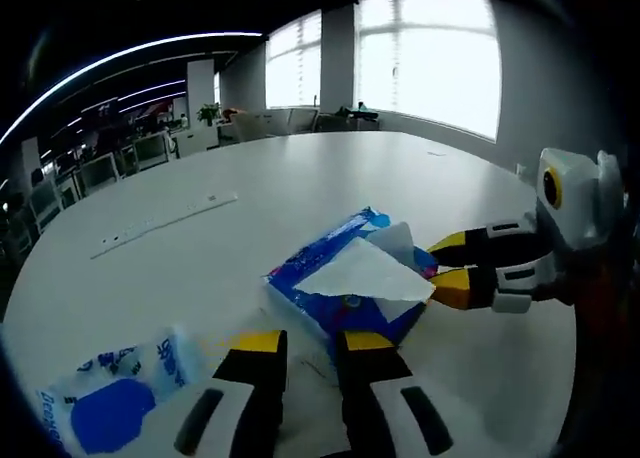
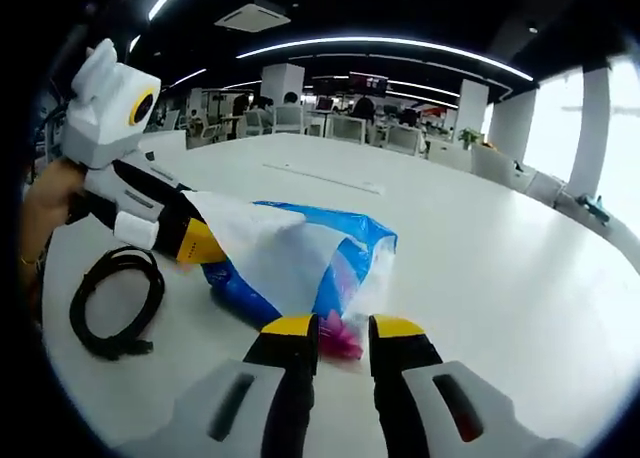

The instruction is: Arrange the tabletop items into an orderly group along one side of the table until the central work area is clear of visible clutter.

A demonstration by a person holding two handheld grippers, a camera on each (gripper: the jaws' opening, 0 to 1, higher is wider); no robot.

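1. your white table (image 1: 300, 193) sits in an open office (bright windows (image 1: 430, 53) behind).
2. the blue tissue pack (image 1: 345, 283) lies mid-table; a coiled black cable (image 2: 115, 303) lies nearby.
3. your left gripper (image 1: 310, 346) has narrowly parted jaws holding nothing; your right gripper (image 2: 343, 328) pinches the pack's pink edge.

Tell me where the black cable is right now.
In the right gripper view, the coiled black cable lies on the white table at the left, beside the blue tissue pack and just below the left claw.
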